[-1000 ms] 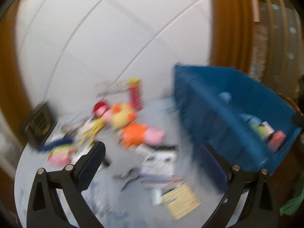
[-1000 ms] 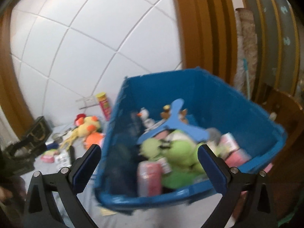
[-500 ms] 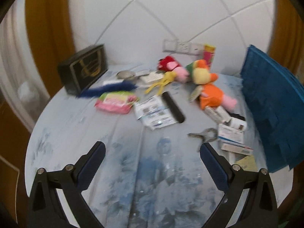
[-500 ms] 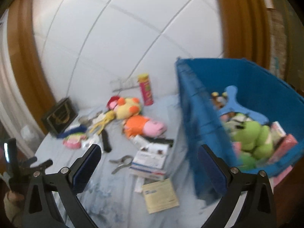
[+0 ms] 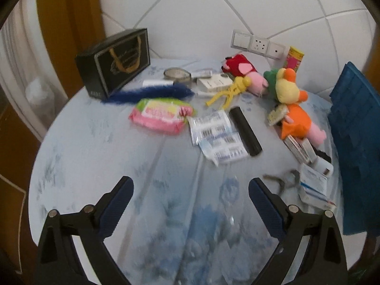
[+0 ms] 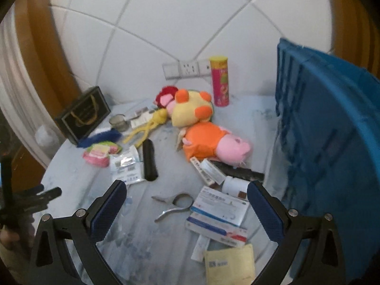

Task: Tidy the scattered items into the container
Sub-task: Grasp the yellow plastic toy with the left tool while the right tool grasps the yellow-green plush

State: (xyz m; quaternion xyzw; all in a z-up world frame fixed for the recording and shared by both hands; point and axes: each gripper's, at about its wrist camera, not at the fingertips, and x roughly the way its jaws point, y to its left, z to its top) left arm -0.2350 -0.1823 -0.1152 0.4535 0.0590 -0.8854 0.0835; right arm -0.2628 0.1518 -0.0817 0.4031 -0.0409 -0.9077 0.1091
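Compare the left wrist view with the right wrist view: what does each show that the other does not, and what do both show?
Only the left wrist view shows the left gripper, open over bare tablecloth. Only the right wrist view shows the right gripper, open above the metal clip, plus the yellow packet at the near edge. Both show the blue crate, black gift box, pink wipes pack, black tube, orange plush and snack canister.
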